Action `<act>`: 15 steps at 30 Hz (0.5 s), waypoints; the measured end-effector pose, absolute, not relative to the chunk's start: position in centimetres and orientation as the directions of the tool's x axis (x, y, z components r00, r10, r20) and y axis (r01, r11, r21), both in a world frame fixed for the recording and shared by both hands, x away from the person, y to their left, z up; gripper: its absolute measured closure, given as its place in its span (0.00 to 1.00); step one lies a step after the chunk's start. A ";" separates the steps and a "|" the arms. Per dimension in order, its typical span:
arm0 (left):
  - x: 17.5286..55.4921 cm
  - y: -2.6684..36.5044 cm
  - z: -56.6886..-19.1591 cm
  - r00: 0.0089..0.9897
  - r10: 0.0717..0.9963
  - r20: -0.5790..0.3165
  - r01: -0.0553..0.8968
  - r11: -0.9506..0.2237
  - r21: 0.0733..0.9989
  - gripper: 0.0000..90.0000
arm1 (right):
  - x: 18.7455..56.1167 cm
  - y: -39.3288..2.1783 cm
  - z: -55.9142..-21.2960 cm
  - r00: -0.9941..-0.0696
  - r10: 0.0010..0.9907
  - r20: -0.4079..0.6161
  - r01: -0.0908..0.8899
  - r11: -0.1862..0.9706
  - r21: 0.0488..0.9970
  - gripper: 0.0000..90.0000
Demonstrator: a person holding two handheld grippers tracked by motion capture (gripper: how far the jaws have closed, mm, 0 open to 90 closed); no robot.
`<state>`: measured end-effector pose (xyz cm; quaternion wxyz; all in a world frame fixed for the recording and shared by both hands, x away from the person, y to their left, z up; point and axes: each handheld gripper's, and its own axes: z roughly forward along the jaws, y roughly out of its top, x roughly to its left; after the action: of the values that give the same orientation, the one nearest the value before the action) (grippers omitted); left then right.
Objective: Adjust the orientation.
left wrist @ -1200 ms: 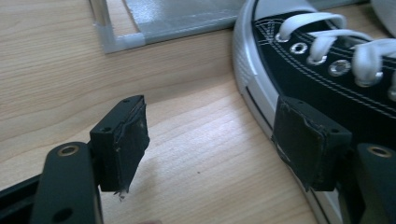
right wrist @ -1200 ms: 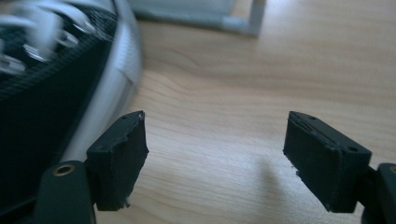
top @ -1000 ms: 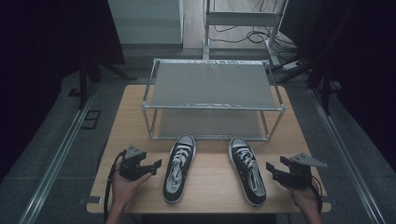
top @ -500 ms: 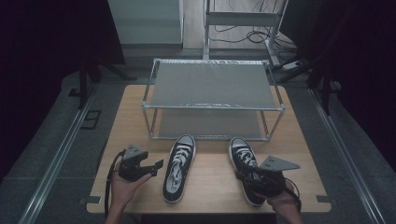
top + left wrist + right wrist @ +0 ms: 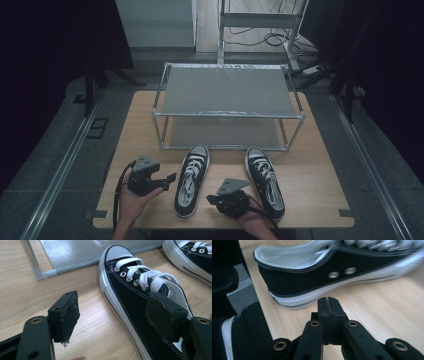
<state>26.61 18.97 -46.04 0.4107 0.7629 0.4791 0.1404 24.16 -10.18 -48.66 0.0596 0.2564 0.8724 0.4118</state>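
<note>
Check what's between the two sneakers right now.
High view: the right gripper, between the left sneaker and right sneaker near their heels. Its jaws have just been closing, nothing between them. Bare table toward the toes.

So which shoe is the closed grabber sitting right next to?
The right-hand shoe, the one farther from the open left gripper. The right gripper, jaws just closed on nothing, sits between both shoes, touching neither.

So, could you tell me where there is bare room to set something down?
The rack's top shelf and lower shelf are bare. The table is free right of the right shoe and in the strips either side of the rack. It is crowded along the front: the right gripper sits between the shoes, the left gripper beside the left shoe.
</note>
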 end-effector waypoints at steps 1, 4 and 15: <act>26.6 19.1 -46.0 0.503 0.845 -0.180 0.614 -0.203 0.763 0.30 | 24.2 -9.4 -49.2 -0.868 0.484 0.106 0.393 0.541 0.744 0.99; 26.6 19.3 -45.9 0.497 0.848 -0.186 0.617 -0.194 0.763 0.30 | 24.2 -7.7 -49.9 -0.886 0.448 0.116 0.380 0.561 0.736 1.00; 26.5 20.0 -45.6 0.488 0.844 -0.221 0.630 -0.166 0.759 0.29 | 24.9 -4.0 -50.6 -0.911 0.375 0.174 0.363 0.525 0.770 1.00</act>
<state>26.45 20.03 -45.62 0.4212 0.7527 0.4897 0.1271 24.86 -3.98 -50.62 0.0067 0.2112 0.8732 0.4391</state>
